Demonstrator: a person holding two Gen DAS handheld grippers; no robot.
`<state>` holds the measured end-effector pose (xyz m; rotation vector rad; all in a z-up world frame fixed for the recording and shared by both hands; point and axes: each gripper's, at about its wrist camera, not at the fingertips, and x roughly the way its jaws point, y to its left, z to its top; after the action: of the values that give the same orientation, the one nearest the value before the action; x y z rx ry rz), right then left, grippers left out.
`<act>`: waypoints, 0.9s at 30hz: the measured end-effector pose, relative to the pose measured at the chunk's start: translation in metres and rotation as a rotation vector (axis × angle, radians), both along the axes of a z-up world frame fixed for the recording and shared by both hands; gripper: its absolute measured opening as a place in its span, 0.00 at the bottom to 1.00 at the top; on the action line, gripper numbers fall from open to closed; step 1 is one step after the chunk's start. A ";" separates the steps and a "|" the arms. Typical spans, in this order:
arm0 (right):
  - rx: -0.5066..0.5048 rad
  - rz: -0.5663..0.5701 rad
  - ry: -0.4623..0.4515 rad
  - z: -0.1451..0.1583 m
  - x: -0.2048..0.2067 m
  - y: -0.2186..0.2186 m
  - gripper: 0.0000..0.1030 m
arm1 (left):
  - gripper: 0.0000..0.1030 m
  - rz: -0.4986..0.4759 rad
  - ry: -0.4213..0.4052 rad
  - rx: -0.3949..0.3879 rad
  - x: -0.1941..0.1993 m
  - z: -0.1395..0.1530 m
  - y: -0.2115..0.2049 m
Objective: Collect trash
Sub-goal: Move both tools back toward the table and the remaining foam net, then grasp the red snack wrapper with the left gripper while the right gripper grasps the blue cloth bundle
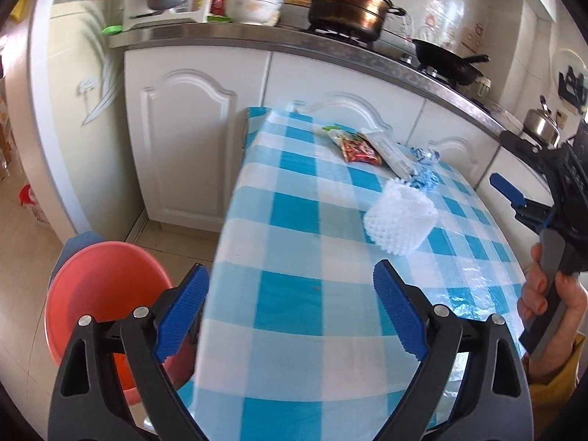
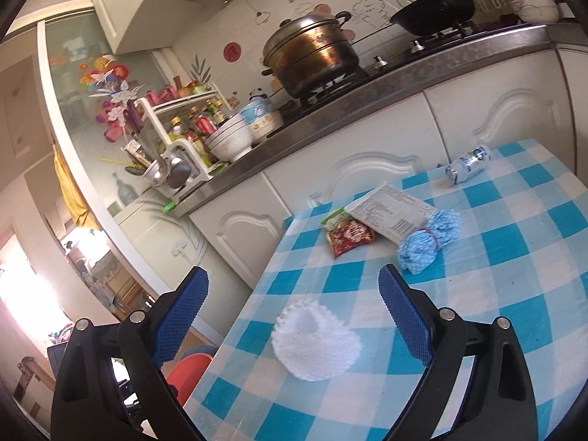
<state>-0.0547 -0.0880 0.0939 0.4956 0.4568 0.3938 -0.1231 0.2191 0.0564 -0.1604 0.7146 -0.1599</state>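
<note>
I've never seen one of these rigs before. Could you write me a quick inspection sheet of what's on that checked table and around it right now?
Surface: table with blue-and-white checked cloth, glossy, no spills seen.
Job's things: white foam fruit net nearest; red snack packet, white printed wrapper beside it, blue-and-white wad tied with a rubber band, small crumpled bottle farthest back.
Bin: red basin on the floor beside the table, looks empty.
Clutter: nothing seen beyond the trash.
Claws: left claw open, empty; right claw open, empty, above the net.
Cables: nothing seen.
Surroundings: white cabinets, steamer pot and black wok on the stove.
</note>
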 end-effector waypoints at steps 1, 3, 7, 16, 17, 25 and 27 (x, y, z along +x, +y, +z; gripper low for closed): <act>0.007 -0.021 0.007 -0.002 0.002 -0.009 0.90 | 0.89 -0.011 0.000 0.002 0.002 0.001 -0.005; 0.026 -0.057 0.023 -0.006 0.006 -0.027 0.90 | 0.89 -0.040 -0.002 0.010 0.005 0.002 -0.017; 0.050 -0.128 0.059 -0.016 0.014 -0.060 0.90 | 0.89 -0.095 0.005 0.028 0.012 0.001 -0.041; 0.086 -0.210 0.145 -0.045 0.030 -0.101 0.90 | 0.89 -0.132 0.031 -0.097 0.073 0.027 -0.065; 0.083 -0.209 0.153 -0.047 0.033 -0.102 0.90 | 0.89 -0.138 0.042 -0.118 0.088 0.033 -0.068; 0.017 -0.185 0.187 -0.058 0.045 -0.091 0.90 | 0.89 -0.168 0.055 -0.136 0.194 0.050 -0.106; -0.004 -0.180 0.204 -0.060 0.050 -0.087 0.90 | 0.89 -0.187 0.073 -0.146 0.218 0.047 -0.115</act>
<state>-0.0051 -0.1748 0.0334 0.5708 0.6048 0.1692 0.0952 0.1036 0.1034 -0.2394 0.7906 -0.3868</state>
